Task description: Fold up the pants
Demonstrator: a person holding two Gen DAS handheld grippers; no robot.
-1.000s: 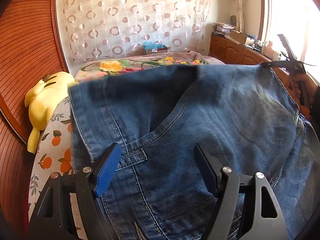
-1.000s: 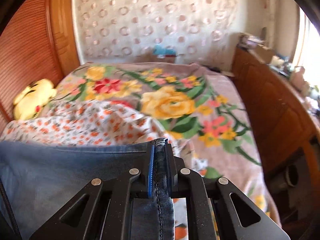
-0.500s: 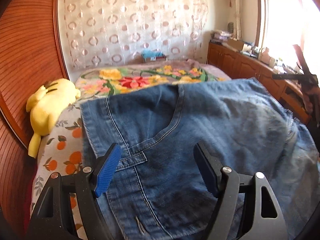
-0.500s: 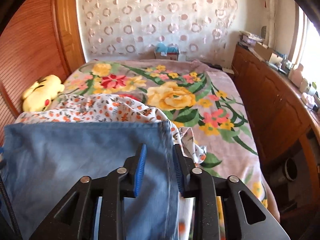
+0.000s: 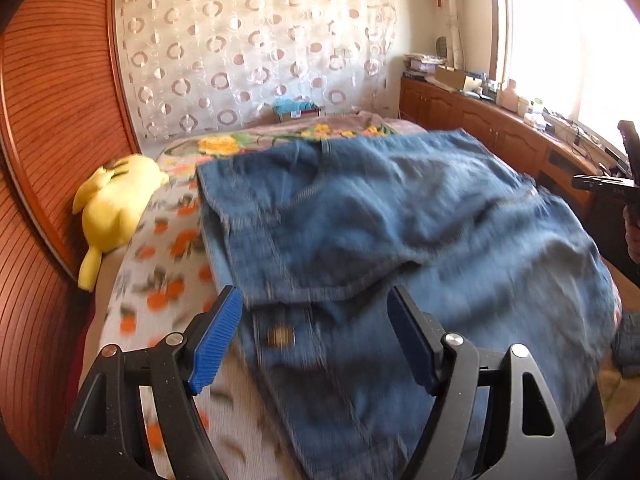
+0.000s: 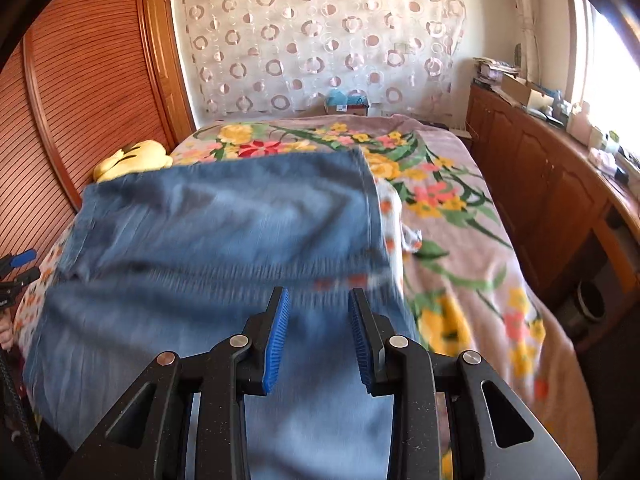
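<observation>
we're seeing matt blue denim pants (image 5: 400, 232) | ribbed blue pads (image 6: 276, 336) on matt black plastic | glossy slatted wood wardrobe (image 5: 48, 128) | fuzzy yellow plush (image 5: 112, 208)

Sunlit window (image 5: 560, 32) (blown out), wooden cabinets (image 6: 536, 184), circle-patterned curtain (image 6: 320, 40).

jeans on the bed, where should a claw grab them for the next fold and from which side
Probably the far hem edge of the jeans, near its right corner by the floral blanket. That edge lies flat and straight with a free corner, so the right claw, now open and clear of the cloth, could slide in low from the right. The left claw could take the opposite corner.
</observation>
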